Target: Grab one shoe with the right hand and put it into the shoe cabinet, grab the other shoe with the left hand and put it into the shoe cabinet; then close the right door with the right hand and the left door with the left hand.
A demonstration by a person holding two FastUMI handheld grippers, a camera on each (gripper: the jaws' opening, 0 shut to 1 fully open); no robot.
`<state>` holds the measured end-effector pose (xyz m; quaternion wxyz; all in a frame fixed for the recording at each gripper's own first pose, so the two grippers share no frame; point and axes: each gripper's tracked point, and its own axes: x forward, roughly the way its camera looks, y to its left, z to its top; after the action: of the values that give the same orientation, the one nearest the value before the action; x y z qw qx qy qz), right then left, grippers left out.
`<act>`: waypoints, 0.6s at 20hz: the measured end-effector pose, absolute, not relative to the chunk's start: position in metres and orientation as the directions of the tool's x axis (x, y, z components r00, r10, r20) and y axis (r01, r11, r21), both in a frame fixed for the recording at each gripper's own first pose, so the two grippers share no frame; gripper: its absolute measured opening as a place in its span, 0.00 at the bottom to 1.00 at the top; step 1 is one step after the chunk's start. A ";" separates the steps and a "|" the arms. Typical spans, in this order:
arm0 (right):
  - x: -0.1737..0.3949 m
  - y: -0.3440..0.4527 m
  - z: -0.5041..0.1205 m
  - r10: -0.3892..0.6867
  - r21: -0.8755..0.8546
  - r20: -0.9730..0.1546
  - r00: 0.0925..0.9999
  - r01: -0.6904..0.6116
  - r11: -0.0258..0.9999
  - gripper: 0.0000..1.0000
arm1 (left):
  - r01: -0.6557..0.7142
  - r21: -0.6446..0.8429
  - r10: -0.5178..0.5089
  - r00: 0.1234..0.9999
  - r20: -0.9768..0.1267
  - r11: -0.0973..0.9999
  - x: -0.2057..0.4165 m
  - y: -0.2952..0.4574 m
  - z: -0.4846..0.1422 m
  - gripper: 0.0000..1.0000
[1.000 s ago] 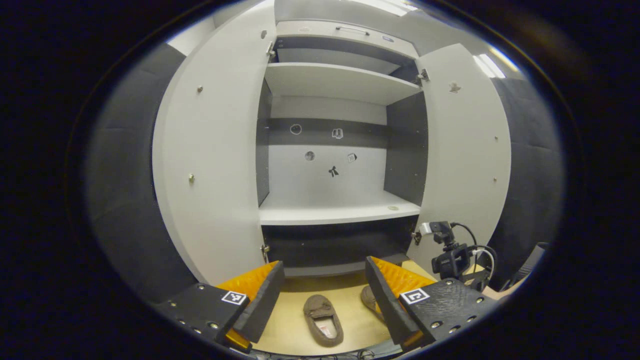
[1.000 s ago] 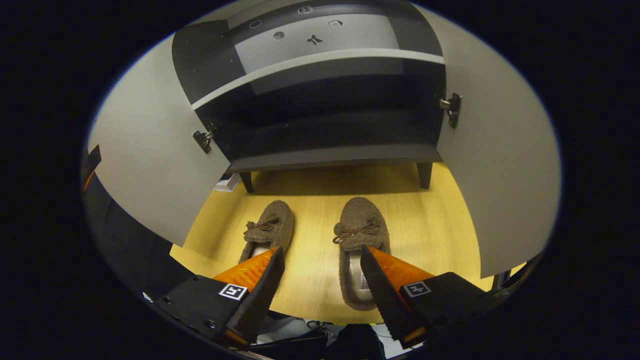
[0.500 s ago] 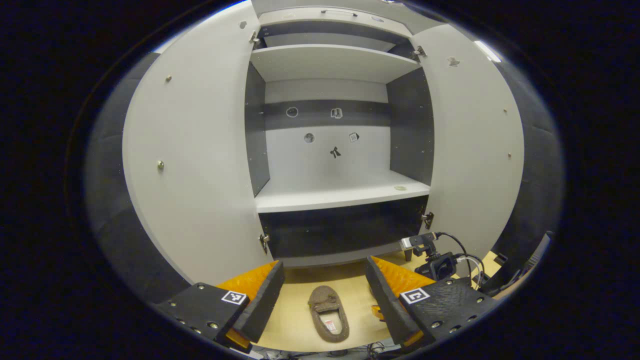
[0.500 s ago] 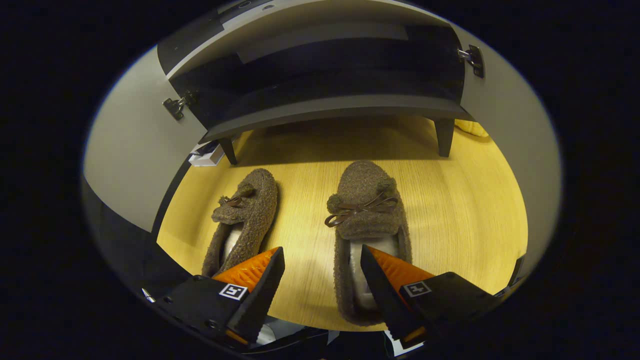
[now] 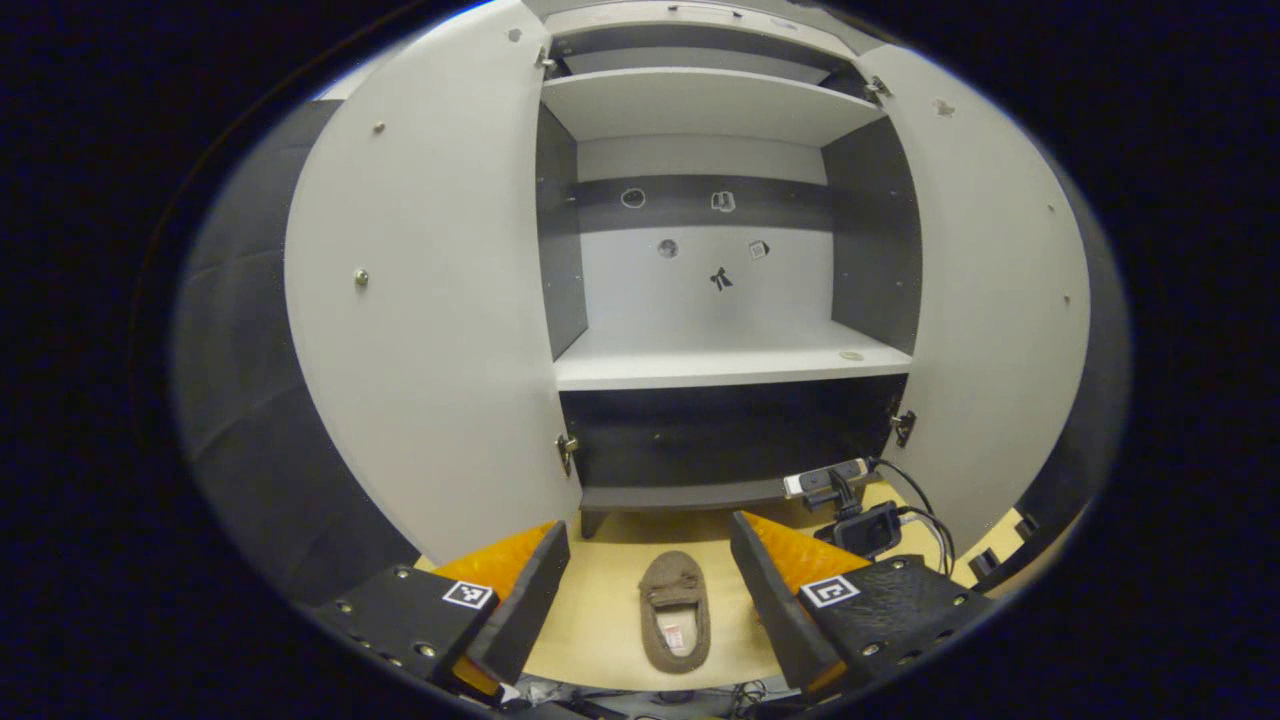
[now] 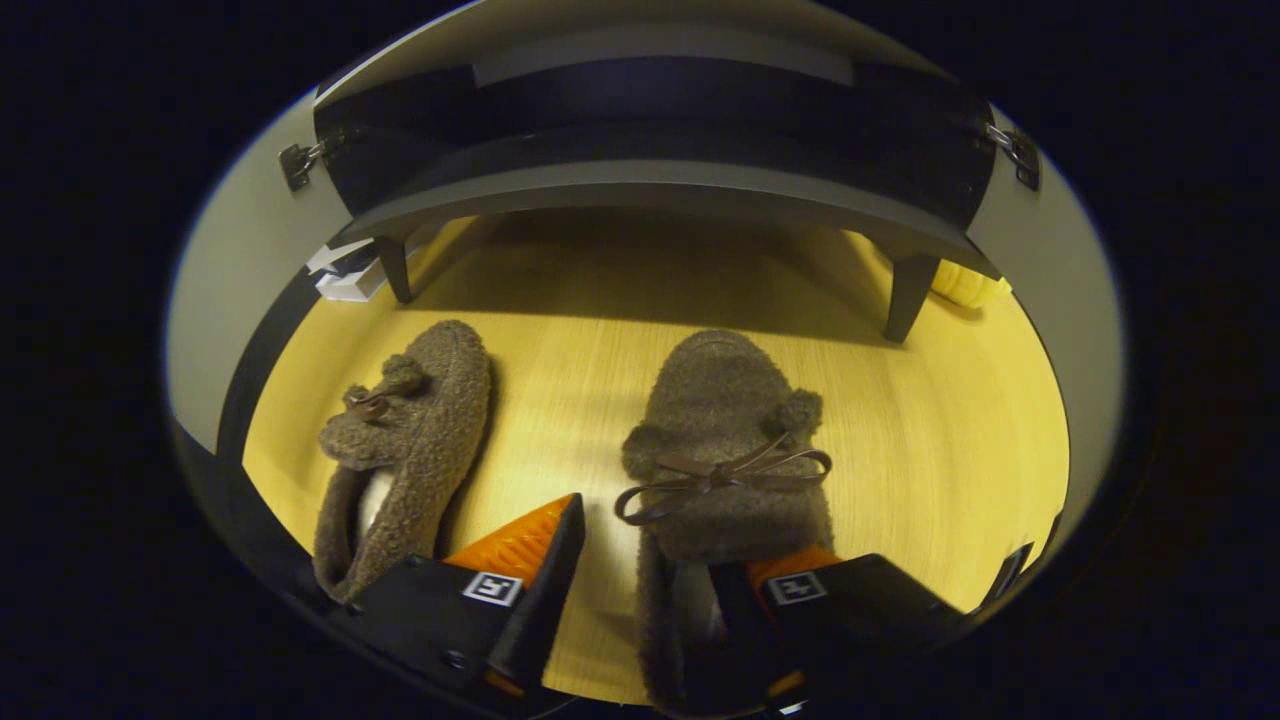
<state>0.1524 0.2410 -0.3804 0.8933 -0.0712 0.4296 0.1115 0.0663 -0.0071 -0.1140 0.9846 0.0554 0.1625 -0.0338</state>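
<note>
Right shoe [image 6: 725,450]: fuzzy brown slipper with a bow, on the wooden floor [image 6: 560,350] in front of the shoe cabinet [image 6: 650,195], toe toward it.
Right gripper [image 6: 645,590]: jaws apart, straddling the left wall of this slipper at its opening; one finger reaches into the opening, the other stands outside on the floor side. Not clenched on it.
Left shoe [image 6: 405,440]: matching slipper, just beside the first, on the floor, angled slightly. In the left gripper view it lies between the fingers, farther off [image 5: 675,610].
Left gripper [image 5: 648,570]: jaws wide apart, holding nothing, raised well above the floor.
Cabinet doors: left door [image 5: 430,310] and right door [image 5: 1000,290] both swung open.
Shelves [image 5: 730,355]: pale, bare.
</note>
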 end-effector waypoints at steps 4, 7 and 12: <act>0.153 0.232 -0.381 0.109 -0.113 -0.772 0.626 -0.304 0.946 0.32 | 0.042 0.064 -0.019 0.943 -0.332 0.997 0.065 -0.016 -0.121 1.00; 0.155 0.232 -0.377 0.120 -0.119 -0.766 0.632 -0.322 0.939 0.19 | 0.034 0.053 -0.015 0.942 -0.335 0.998 0.063 -0.020 -0.122 0.95; 0.151 0.231 -0.377 0.215 0.100 -0.826 0.521 -0.241 0.965 0.02 | 0.073 0.067 -0.048 0.943 -0.328 0.995 0.059 -0.017 -0.118 0.95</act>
<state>0.1510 0.2305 -0.3772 0.8719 -0.0136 0.4717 0.1308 0.0595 -0.0171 -0.1184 0.9850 0.0392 0.1655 -0.0307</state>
